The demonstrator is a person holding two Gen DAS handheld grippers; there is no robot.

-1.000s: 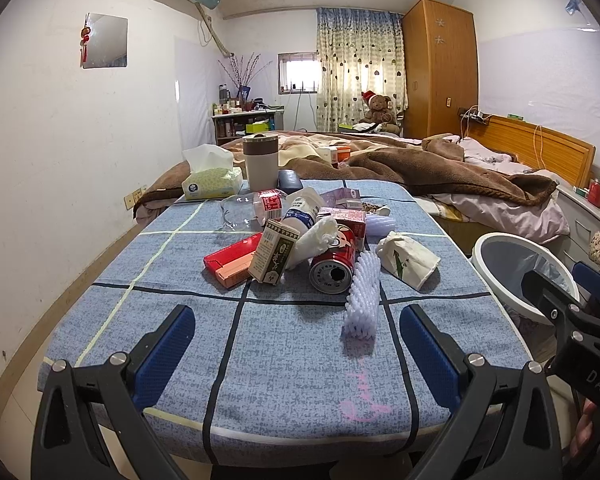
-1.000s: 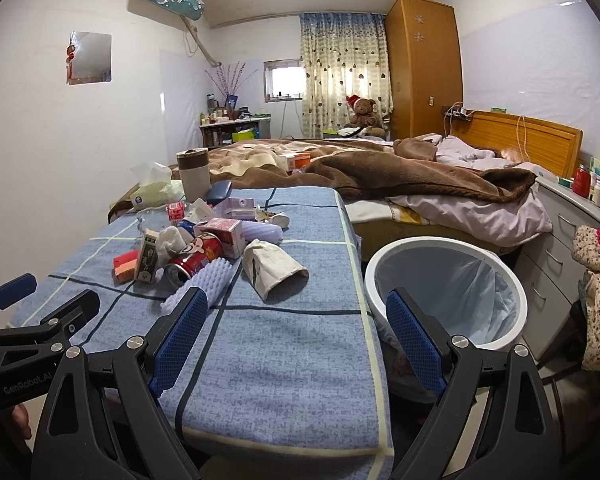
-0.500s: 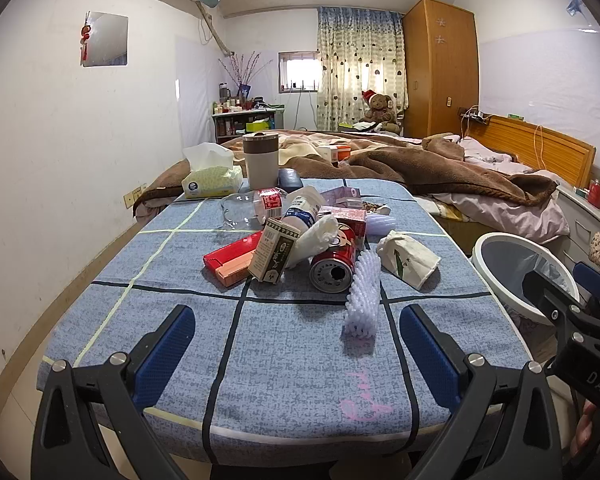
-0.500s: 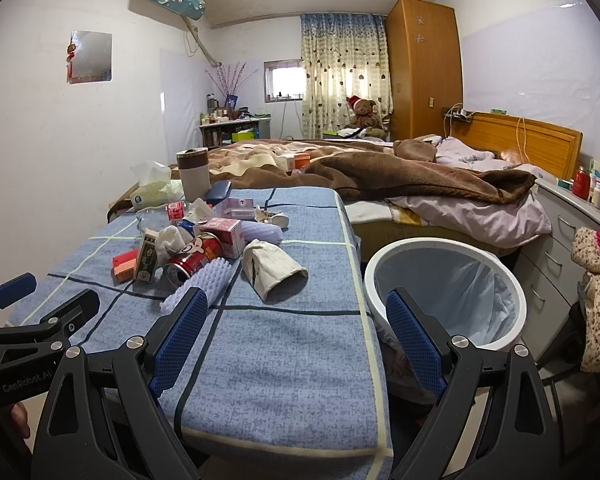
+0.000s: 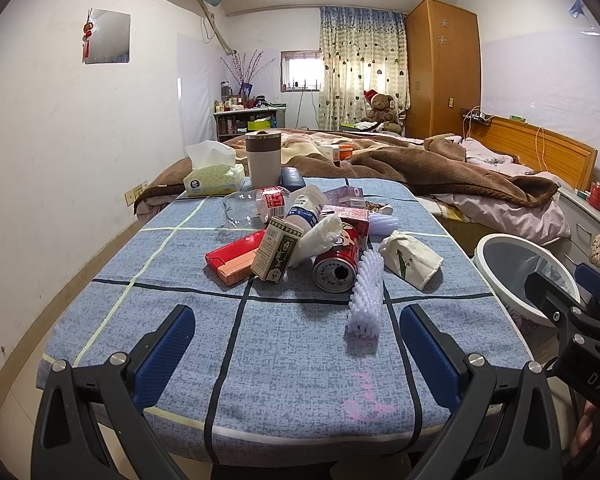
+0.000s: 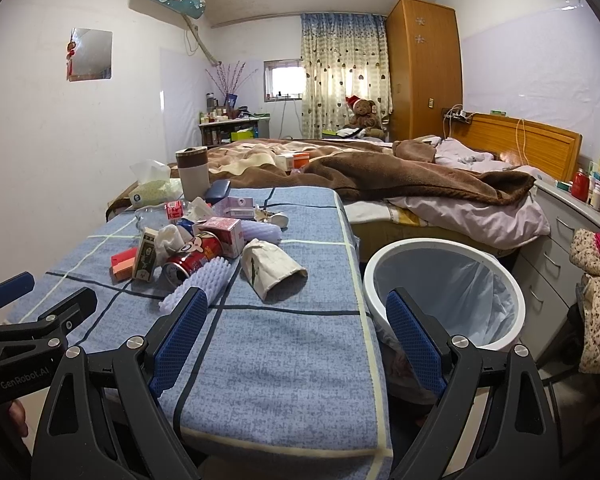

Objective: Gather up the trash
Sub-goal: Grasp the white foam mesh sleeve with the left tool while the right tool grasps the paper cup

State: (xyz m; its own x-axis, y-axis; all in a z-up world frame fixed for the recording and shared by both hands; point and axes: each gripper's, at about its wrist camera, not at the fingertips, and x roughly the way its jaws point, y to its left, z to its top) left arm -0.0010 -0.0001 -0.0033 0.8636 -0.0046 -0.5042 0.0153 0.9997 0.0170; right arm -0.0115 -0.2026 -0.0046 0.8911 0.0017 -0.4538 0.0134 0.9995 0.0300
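A heap of trash lies mid-table on the blue cloth: a red can, a white foam sleeve, a crumpled paper bag, a small green-and-white box, a red flat box and a clear bottle. A white bin with a liner stands on the floor at the table's right. My left gripper is open and empty over the table's near edge. My right gripper is open and empty near the table's right corner.
A tissue box, a lidded cup and a dark case stand at the table's far end. An unmade bed lies behind. A drawer unit and hanging clothes are at the right.
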